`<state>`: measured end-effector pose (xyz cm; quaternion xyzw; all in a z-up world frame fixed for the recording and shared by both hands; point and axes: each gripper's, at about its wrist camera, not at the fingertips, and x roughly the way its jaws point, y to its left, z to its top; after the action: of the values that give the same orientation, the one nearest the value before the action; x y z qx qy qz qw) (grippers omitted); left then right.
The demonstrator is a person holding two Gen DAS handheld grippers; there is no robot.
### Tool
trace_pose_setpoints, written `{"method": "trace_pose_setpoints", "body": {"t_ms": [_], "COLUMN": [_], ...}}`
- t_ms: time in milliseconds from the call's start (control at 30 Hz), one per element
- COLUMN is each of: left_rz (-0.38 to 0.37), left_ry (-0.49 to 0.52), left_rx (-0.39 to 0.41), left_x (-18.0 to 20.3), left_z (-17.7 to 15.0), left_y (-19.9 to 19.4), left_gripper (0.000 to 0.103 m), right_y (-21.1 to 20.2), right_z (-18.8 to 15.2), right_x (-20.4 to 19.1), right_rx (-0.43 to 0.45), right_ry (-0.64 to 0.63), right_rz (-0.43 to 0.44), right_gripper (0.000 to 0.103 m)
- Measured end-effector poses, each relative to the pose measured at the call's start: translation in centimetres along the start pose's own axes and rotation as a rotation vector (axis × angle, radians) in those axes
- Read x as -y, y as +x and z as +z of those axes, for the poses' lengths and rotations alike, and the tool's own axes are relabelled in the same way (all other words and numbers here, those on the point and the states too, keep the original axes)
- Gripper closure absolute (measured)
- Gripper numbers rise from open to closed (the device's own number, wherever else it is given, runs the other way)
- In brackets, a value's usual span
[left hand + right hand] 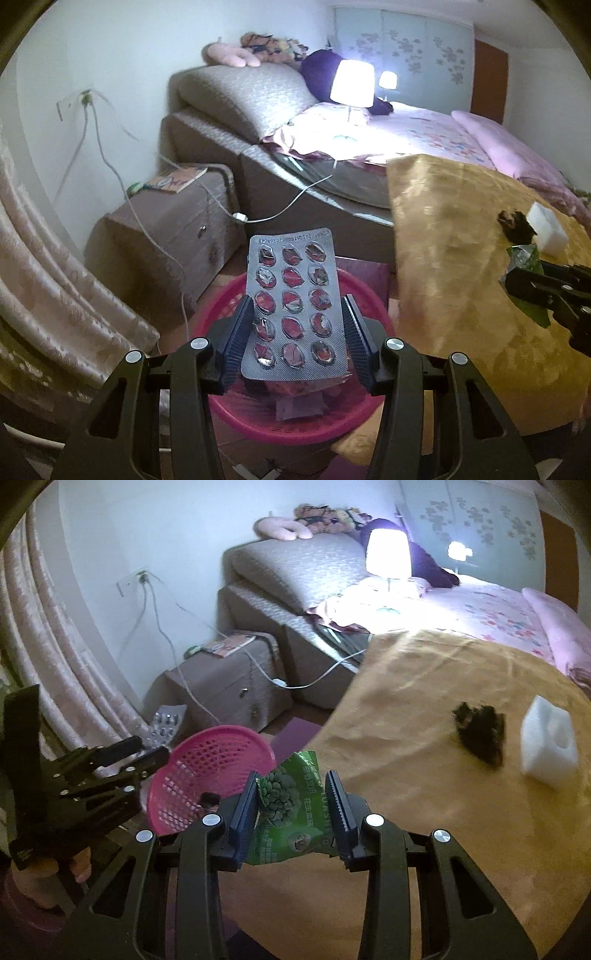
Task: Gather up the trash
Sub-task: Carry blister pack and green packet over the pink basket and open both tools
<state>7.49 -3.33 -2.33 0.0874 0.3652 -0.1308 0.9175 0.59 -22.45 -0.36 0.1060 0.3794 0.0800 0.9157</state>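
My left gripper (295,325) is shut on a silver blister pack (293,306) of used pills and holds it right above the pink plastic basket (280,424), which has some wrappers inside. The right wrist view shows the same pack (166,723), the basket (210,771) and the left gripper (147,755) from the side. My right gripper (291,794) is shut on a green snack wrapper (288,808) over the table's left edge; it also shows in the left wrist view (517,280). A dark crumpled scrap (480,731) and a white foam block (548,740) lie on the table.
The table wears a golden-brown cloth (406,775). Behind stand a brown nightstand (170,240) with a book and cables, a bed (424,136) with a lit lamp (352,83), and a curtain (55,277) at the left.
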Motion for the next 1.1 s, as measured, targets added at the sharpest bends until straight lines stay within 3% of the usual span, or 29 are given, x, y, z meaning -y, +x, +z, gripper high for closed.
{"method": "trace_pose_setpoints", "body": {"t_ms": [367, 867, 933, 1033, 1100], "left_rz": [0.031, 0.056, 0.057, 0.063, 0.072], "left_ry": [-0.048, -0.086, -0.085, -0.085, -0.084], "left_rx": [-0.050, -0.156, -0.171, -0.173, -0.171], "left_x": [-2.2, -3.9, -4.0, -4.1, -4.2], "left_z": [-0.3, -1.6, -1.8, -2.0, -1.9], "left_y": [1.7, 4.9, 5.2, 5.3, 5.3], "left_gripper": [0.056, 0.055, 0.054, 0.040, 0.038], "right_y": [4.9, 10.2, 10.6, 11.0, 11.0], "right_z": [1.2, 1.8, 1.8, 1.7, 1.7], "right_x": [-3.3, -5.0, -5.1, -5.2, -5.1], "right_rx": [-0.093, -0.202, -0.214, -0.220, -0.218], "right_ry": [-0.021, -0.036, -0.028, -0.018, -0.010], "right_rz": [0.091, 0.131, 0.138, 0.144, 0.141], "right_gripper": [0.067, 0.066, 0.062, 0.052, 0.048]}}
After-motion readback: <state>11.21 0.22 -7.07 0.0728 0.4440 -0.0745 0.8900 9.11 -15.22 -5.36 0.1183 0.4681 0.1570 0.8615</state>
